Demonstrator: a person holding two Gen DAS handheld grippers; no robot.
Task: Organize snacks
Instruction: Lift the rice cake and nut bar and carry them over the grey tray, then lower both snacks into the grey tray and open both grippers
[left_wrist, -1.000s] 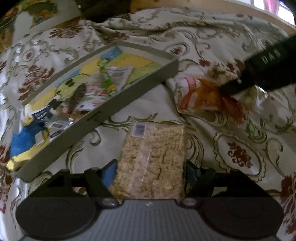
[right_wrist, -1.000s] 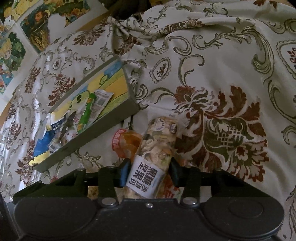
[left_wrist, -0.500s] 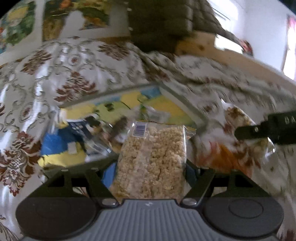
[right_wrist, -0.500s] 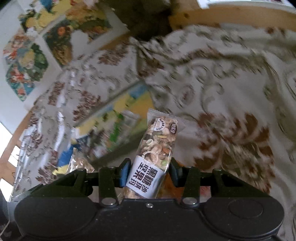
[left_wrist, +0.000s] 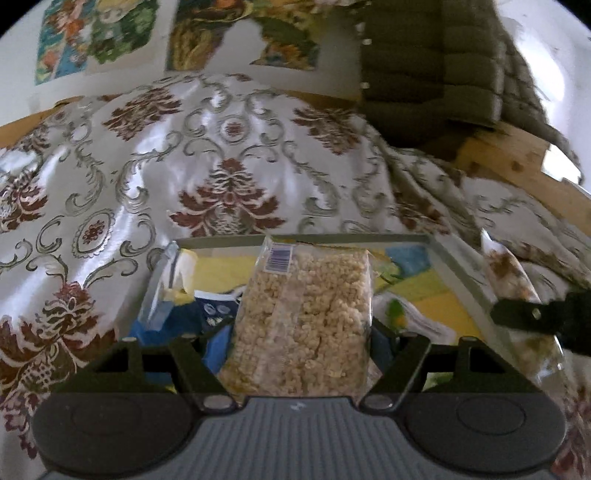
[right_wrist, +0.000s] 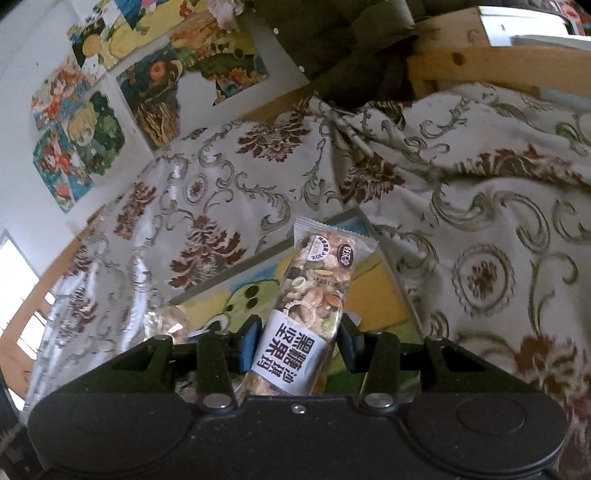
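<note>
Left jaws clamp rice-puff pack | right jaws clamp nut bar | both lengthwise, pointing forward

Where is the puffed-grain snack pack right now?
In the left wrist view, the puffed-grain pack is clamped in the left hand-held gripper, held over the grey tray.

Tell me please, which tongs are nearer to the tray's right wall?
Right. The right tongs, shut on the nut bar, hang at the tray's right wall; the left tongs, shut on the puffed-rice packet, are over its middle.
</note>
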